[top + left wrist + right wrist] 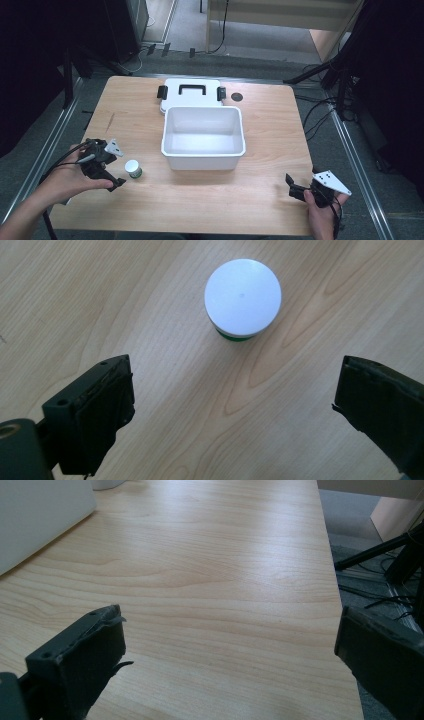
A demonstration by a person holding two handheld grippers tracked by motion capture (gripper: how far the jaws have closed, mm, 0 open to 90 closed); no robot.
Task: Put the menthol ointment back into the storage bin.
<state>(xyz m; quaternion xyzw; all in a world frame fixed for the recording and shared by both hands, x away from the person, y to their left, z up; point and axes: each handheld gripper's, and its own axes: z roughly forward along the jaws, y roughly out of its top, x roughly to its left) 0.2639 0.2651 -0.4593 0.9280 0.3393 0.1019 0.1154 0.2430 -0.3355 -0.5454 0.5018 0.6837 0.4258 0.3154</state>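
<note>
Bin: white plastic bin (pixel 203 152) stood mid-table, rectangular w/ rounded corners, smooth walls; inside looked bare white, nothing seen in it.
Lid: white flat lid (pixel 192 91) lay just behind the bin, touching or nearly so; black handle on top, a black clip at each end.
Dark disc: small round dark mark or disc (pixel 237 96) on the table beside the lid's right end; too small to tell what it was.
Jar: small round jar (pixel 133 168) w/ white cap and green body stood upright on the table, off the bin's front-left corner, apart from it. In the left gripper view the cap (pixel 243 296) was a smooth flat circle, green rim peeking below.
Left hand-held gripper: left hand-held gripper (pixel 116 184) sat just left of the jar, tips pointed toward it. Jaws were wide apart; jar lay ahead of the tips, not between the pads, no contact. Gripping nothing.
Right hand-held gripper: right hand-held gripper (pixel 290 182) was near the table's front-right edge, well apart from jar and bin. Jaws spread wide in the right gripper view, bare wood between them, nothing held.
Table: light wood table (pixel 265 135), visible grain, matte, rounded corners.
Jaw pads: black, blocky, edges a bit frayed.
</note>
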